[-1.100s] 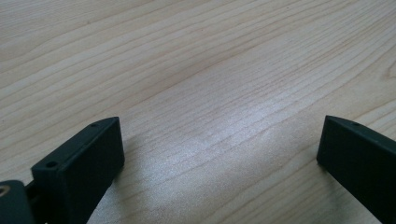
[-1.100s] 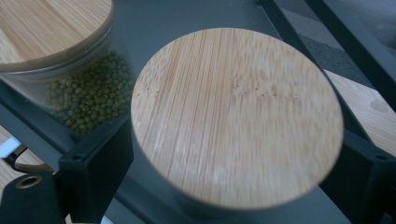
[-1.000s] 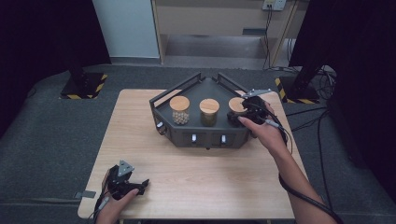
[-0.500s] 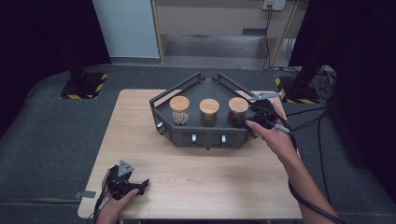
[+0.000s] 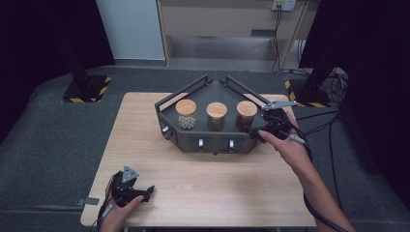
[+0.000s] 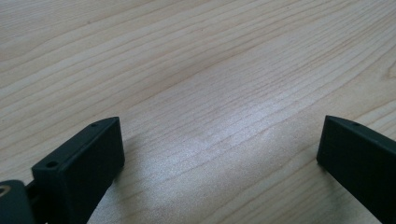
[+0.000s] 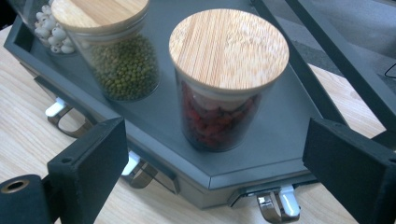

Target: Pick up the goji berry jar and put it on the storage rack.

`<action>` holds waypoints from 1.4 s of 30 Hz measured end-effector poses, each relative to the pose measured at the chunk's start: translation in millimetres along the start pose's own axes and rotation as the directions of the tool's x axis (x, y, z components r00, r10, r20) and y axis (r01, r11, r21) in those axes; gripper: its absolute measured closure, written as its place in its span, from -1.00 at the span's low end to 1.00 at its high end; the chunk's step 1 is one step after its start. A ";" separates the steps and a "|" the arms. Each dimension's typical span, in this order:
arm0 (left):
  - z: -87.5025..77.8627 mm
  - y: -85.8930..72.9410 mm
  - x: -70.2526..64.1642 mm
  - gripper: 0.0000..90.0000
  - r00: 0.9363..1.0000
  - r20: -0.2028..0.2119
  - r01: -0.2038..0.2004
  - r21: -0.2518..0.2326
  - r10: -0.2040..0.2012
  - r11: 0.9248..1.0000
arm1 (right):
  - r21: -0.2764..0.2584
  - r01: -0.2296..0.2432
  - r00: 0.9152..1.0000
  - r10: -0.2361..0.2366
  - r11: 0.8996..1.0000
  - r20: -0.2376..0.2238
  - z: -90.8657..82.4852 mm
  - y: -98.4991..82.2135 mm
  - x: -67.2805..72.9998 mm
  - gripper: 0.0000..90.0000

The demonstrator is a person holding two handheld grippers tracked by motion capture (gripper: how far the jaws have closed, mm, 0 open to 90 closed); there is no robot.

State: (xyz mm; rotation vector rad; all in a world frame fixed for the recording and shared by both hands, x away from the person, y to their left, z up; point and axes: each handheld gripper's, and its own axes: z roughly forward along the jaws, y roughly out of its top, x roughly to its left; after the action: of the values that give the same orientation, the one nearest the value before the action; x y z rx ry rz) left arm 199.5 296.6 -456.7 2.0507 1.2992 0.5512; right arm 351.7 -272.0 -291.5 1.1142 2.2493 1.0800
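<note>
A dark grey tray sits at the back middle of the wooden table. In it stand three glass jars with wooden lids: white beans, green beans and a red-filled jar. My right gripper hovers at the tray's right front corner. It is open, its jaws have just been opening, and nothing is between them. In the right gripper view the red jar stands just ahead, untouched. My left gripper rests open at the near left of the table, with bare wood between its jaws.
The tray has raised rails at the back and small metal latches along its front wall. Cables trail off the table's right side. Bare tabletop lies between the tray and the near edge.
My right gripper has drawn back from the red jar, toward the person and to the right, and its jaws stand wider. The left gripper has stayed put.
</note>
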 end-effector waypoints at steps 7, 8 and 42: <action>0.0 0.0 0.0 -1.00 1.000 0.000 0.000 0.000 0.000 1.000 | 0.003 -0.001 1.000 0.001 1.000 -0.005 -3.1 -7.4 0.1 -0.85; 0.0 0.0 0.0 -1.00 1.000 0.000 0.000 0.000 0.000 1.000 | 0.002 -0.001 1.000 0.001 1.000 -0.005 -3.7 -8.8 0.1 -0.85; -0.1 -0.1 -0.3 -1.00 1.000 -0.001 0.001 0.000 -0.001 1.000 | 0.006 -0.019 1.000 0.019 1.000 -0.009 -10.4 -56.3 0.7 -0.86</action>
State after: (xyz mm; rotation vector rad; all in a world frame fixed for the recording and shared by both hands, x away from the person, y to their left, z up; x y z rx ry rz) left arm 199.3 296.4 -456.7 2.0500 1.3006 0.5523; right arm 317.3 -297.8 -329.3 1.1380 2.2549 1.0888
